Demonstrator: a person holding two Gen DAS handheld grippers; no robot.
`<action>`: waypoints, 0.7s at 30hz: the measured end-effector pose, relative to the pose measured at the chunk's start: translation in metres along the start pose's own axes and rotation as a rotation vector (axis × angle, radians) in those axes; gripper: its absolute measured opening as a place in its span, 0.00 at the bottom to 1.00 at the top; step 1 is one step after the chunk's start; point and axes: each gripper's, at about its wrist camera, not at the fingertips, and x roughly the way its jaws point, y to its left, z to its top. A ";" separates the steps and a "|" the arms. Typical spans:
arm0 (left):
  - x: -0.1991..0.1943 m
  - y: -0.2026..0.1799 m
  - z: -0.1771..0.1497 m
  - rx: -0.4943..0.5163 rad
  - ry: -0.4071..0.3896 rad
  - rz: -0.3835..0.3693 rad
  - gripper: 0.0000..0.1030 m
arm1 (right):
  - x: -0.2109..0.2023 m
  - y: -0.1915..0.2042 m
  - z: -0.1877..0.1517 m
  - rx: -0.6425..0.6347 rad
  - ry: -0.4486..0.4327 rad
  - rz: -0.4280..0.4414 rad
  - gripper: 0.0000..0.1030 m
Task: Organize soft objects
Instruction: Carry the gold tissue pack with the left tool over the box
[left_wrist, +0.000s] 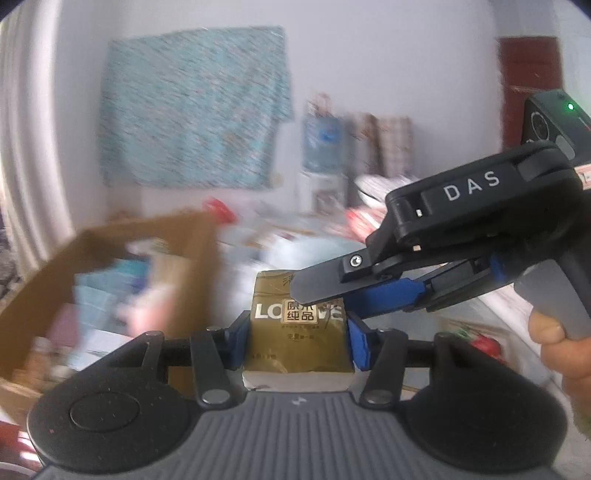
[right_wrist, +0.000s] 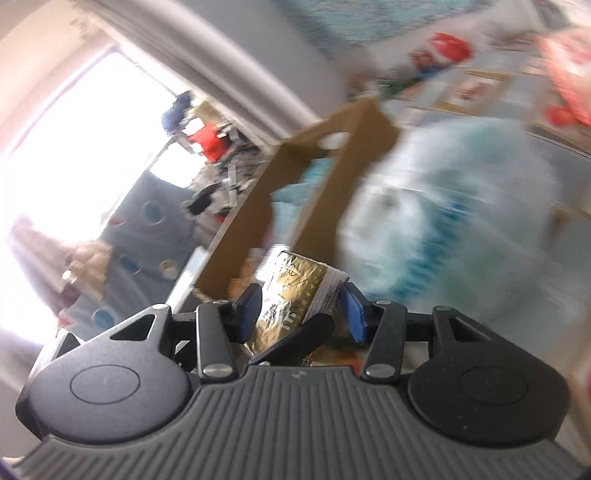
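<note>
the left tongs (left_wrist: 298, 338) pinch a gold tissue pack (left_wrist: 297, 325), one blue pad pressed against each side of it. the pack's face reads "lo" in white at the left, then a gold square with the characters 原木纯品; the letters after it are half covered. its white paper end shows at the near edge.

the right tongs (left_wrist: 332, 286) come in from the right of the left wrist view, black with "das" in white on the body, held by a hand (left_wrist: 557, 350) at the grip. their fingers lie over the upper right of the same pack. in the right wrist view the right tongs (right_wrist: 301, 310) stand around the pack's (right_wrist: 295, 295) crinkled gold end; whether their blue pads press on it i cannot tell, and a black finger of the left tongs crosses below it.

beyond the pack, to the left, stands an open cardboard box (left_wrist: 110, 266), blurred, with pale blue packets inside. a large pale blue plastic-wrapped bundle (right_wrist: 450, 206) lies just right of the box. a teal patterned cloth (left_wrist: 192, 107) hangs on the far wall.
</note>
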 end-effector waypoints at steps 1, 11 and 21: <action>-0.004 0.008 0.003 -0.004 -0.008 0.019 0.52 | 0.008 0.009 0.003 -0.013 0.008 0.020 0.48; 0.006 0.116 0.020 -0.129 0.105 0.077 0.52 | 0.117 0.061 0.033 -0.093 0.137 0.089 0.49; 0.073 0.171 -0.007 -0.349 0.360 -0.061 0.52 | 0.116 0.023 0.043 -0.002 0.073 0.064 0.50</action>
